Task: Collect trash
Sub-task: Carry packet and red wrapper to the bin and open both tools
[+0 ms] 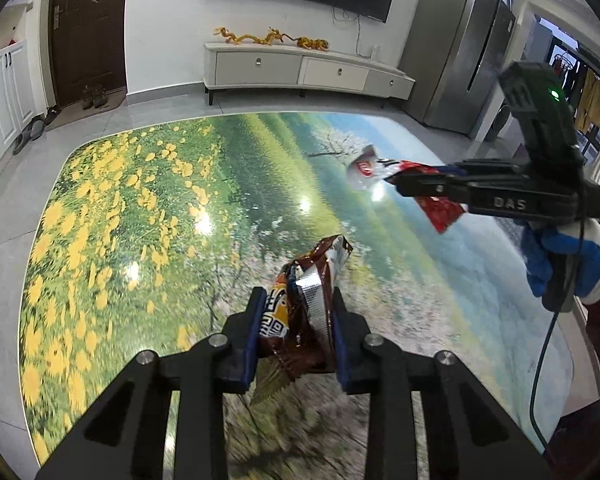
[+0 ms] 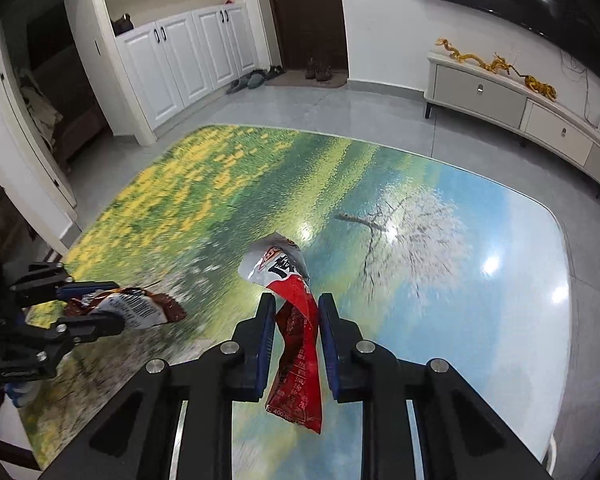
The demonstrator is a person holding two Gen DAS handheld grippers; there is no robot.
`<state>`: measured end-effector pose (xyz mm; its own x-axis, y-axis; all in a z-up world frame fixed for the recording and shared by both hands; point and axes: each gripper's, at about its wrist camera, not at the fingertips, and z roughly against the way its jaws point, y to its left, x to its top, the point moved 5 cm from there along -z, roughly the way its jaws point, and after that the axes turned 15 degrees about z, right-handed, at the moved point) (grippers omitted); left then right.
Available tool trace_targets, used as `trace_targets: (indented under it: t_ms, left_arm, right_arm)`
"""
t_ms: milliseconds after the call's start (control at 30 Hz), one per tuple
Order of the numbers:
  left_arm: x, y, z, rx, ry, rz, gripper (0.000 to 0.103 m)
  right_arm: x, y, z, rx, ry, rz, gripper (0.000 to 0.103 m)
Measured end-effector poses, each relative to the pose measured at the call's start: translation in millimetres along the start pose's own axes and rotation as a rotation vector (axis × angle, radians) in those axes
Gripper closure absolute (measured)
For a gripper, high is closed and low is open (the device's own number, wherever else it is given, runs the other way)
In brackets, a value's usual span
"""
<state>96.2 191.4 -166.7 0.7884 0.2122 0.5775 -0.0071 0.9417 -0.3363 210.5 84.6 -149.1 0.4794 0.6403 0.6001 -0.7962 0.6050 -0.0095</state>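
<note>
Brown wrapper (image 1: pixel 300 312) clamped in left gripper (image 1: pixel 296 304), red wrapper (image 2: pixel 298 336) pinched in right gripper (image 2: pixel 296 308)

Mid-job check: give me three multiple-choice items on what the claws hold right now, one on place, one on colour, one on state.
1. Where is the brown snack wrapper?
A. flat on the table
B. between the fingers of the left claw
C. on the TV cabinet

2. What colours is the wrapper in the right claw?
A. red and white
B. green and yellow
C. plain black

3. What state is the right claw in?
A. wide open and empty
B. shut on the red wrapper
C. resting on the floor

Answers:
1 B: the blue pads press both its sides, above the printed table.
2 A: a red body with a white top shows in both views.
3 B: the wrapper hangs clamped between its pads.
</note>
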Motion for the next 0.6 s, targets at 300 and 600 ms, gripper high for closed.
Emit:
trace_targets:
  t_ms: [300,600]
  left_arm:
    - [-9.4,-34.9,42.4,-0.009,-0.062,0.001,0.075]
    - [6.3,-87.5,51.7,-0.064,-0.094,-0.009,0.075]
  right_arm:
    - [-36.3,-5.4,82.0,-0.042,-0.102,-0.070,0.082]
    - [-87.1,-48.5,170.7,-0.176,-0.193,-0.177,0.082]
